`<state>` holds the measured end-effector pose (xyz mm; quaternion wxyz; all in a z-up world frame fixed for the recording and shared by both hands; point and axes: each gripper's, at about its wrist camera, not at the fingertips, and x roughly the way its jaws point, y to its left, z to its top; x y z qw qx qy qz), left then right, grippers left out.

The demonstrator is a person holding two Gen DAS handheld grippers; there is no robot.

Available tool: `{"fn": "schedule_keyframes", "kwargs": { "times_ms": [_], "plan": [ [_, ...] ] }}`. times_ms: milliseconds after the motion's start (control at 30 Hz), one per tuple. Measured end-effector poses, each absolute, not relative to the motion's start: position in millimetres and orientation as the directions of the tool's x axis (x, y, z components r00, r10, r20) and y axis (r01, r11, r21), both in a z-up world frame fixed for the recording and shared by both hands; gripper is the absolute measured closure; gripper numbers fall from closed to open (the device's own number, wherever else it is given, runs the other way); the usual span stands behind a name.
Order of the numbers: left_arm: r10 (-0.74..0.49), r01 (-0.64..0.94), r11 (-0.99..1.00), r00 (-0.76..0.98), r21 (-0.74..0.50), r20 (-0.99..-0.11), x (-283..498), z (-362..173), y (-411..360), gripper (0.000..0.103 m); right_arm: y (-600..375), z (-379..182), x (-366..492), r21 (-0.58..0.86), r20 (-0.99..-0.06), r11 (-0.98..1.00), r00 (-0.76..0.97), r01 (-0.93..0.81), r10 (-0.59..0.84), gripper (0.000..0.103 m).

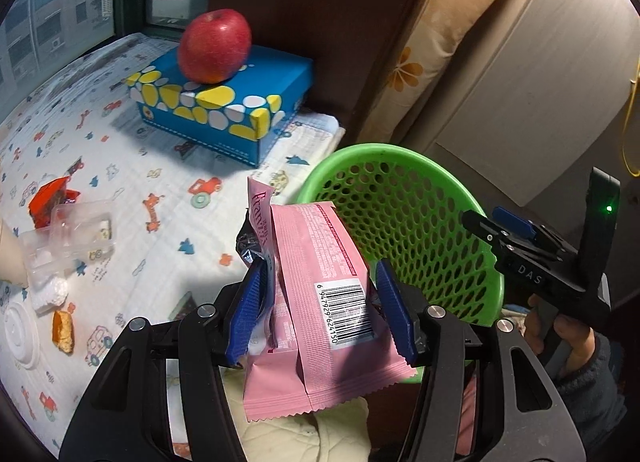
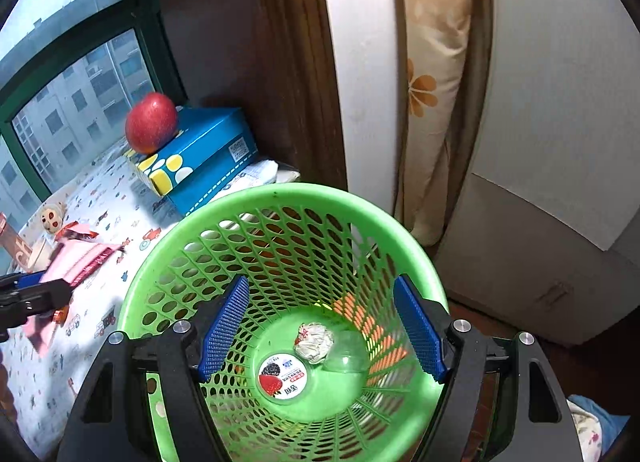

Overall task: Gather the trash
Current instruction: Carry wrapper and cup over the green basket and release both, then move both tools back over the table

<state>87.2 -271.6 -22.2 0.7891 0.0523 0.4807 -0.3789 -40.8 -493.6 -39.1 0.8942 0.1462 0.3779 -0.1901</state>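
Note:
My left gripper (image 1: 320,302) is shut on a pink snack wrapper (image 1: 316,282) and holds it in the air just left of the green mesh basket (image 1: 400,158). In the right wrist view the wrapper (image 2: 76,262) shows at the left, beside the basket (image 2: 280,194). My right gripper (image 2: 320,326) is open and empty, held over the basket's mouth. Inside the basket lie a crumpled paper ball (image 2: 314,342), a round yogurt lid (image 2: 283,378) and a clear plastic dome (image 2: 346,356). More trash lies on the patterned cloth: a red wrapper (image 1: 52,198), a clear plastic tray (image 1: 68,238) and a white lid (image 1: 18,334).
A red apple (image 1: 215,45) sits on a blue tissue box (image 1: 224,110) at the back by the window. A piece of bread (image 1: 64,330) and white foam (image 1: 50,294) lie at the left. A curtain (image 2: 436,102) and white cabinet (image 2: 540,182) stand behind the basket.

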Motion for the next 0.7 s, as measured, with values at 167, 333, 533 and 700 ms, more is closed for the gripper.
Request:
{"fn": "schedule_keyframes", "kwargs": {
  "times_ms": [167,333,533,700],
  "plan": [
    [-0.566,0.672,0.673,0.199,-0.309,-0.8,81,-27,-298,0.042,-500,-25,-63,0.137,-0.701,0.872,0.668,0.469,-0.25,0.03],
    [-0.591,0.693,0.635,0.153,-0.341,-0.792,69,-30,-313,0.03,-503,-19,-76,0.157,-0.685,0.861,0.682,0.483,-0.257,0.029],
    [-0.6,0.687,0.637,0.158,-0.349,-0.784,65,-29,-303,0.022,-496,-17,-79,0.168,-0.683,0.867,0.689,0.47,-0.242,0.029],
    [-0.595,0.649,0.678,0.209,-0.344,-0.776,72,-24,-274,0.022,-481,-15,-73,0.183,-0.678,0.88,0.704,0.439,-0.21,0.028]
  ]
}}
